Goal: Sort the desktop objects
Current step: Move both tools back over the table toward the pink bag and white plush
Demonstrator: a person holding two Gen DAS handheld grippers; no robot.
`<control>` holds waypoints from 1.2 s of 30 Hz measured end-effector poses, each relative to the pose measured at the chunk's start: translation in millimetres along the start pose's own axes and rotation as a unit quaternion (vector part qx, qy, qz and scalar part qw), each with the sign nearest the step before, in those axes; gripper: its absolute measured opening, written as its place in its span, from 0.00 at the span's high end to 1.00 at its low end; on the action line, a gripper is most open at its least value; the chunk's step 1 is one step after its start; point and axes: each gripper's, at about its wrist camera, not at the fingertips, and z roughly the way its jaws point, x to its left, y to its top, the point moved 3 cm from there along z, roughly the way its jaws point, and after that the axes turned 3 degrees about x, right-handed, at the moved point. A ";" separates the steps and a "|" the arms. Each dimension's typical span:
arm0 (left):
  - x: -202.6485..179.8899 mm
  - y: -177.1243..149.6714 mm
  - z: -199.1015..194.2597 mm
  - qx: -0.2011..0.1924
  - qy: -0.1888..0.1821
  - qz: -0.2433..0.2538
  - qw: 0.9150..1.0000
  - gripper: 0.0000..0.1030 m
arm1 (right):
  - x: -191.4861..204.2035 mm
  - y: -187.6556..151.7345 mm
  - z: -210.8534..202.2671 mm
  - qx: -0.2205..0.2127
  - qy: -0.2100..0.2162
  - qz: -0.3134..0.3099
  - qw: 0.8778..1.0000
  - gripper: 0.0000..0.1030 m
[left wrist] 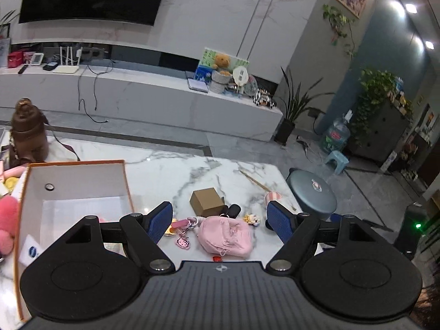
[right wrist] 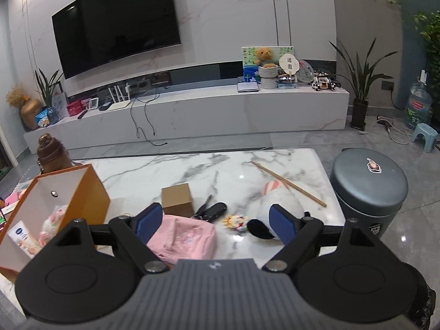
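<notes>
A pink pouch [left wrist: 224, 236] with a Hello Kitty charm [left wrist: 183, 242] lies on the marble table [left wrist: 165, 170]. My left gripper [left wrist: 220, 221] is open above it and empty. Behind the pouch are a small brown cardboard box [left wrist: 206, 202], black keys [left wrist: 232, 210] and a small doll figure [left wrist: 251, 219]. An orange box with white inside [left wrist: 74, 181] stands at the left. In the right wrist view my right gripper [right wrist: 217, 221] is open and empty over the pouch [right wrist: 183, 238], the doll figure [right wrist: 236, 221] and a white plush toy [right wrist: 280, 200]. The orange box [right wrist: 82, 192] holds a tube and a plush.
A wooden chopstick [right wrist: 288, 184] lies at the table's far right. A brown bottle [left wrist: 27, 129] stands at the far left. A grey lidded bin [right wrist: 368, 189] stands on the floor right of the table. Pink items [left wrist: 7, 220] lie left of the orange box.
</notes>
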 end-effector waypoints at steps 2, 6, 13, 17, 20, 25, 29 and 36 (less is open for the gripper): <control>2.3 0.1 16.6 0.019 0.013 -0.017 1.000 0.13 | -1.6 -1.5 1.2 0.002 -0.001 -0.007 1.000 0.17; -3.8 -5.1 33.4 0.046 -0.014 -0.022 0.999 0.13 | -0.2 -5.7 -3.7 0.004 0.008 -0.022 1.000 0.17; -46.8 -8.6 42.0 0.042 -0.014 0.018 0.999 0.13 | -7.9 -8.9 -17.8 -0.004 0.015 -0.026 1.000 0.17; -66.7 -4.6 55.1 0.056 -0.024 0.015 0.998 0.13 | -25.5 -9.9 -24.4 -0.009 0.011 -0.009 1.000 0.15; -84.8 8.9 66.1 0.052 -0.015 0.033 0.998 0.13 | -41.8 -3.5 -23.5 -0.010 -0.015 0.001 1.000 0.15; -111.2 35.5 101.4 0.059 -0.018 0.056 0.997 0.13 | -58.3 25.1 -33.8 -0.040 -0.044 0.009 0.998 0.12; -115.2 50.6 128.7 0.072 -0.019 0.041 0.996 0.13 | -61.4 59.1 -31.9 -0.050 -0.050 0.012 0.997 0.10; -97.2 39.4 178.6 0.110 0.015 0.072 0.991 0.13 | -56.4 85.8 5.4 -0.037 -0.072 -0.016 0.997 0.08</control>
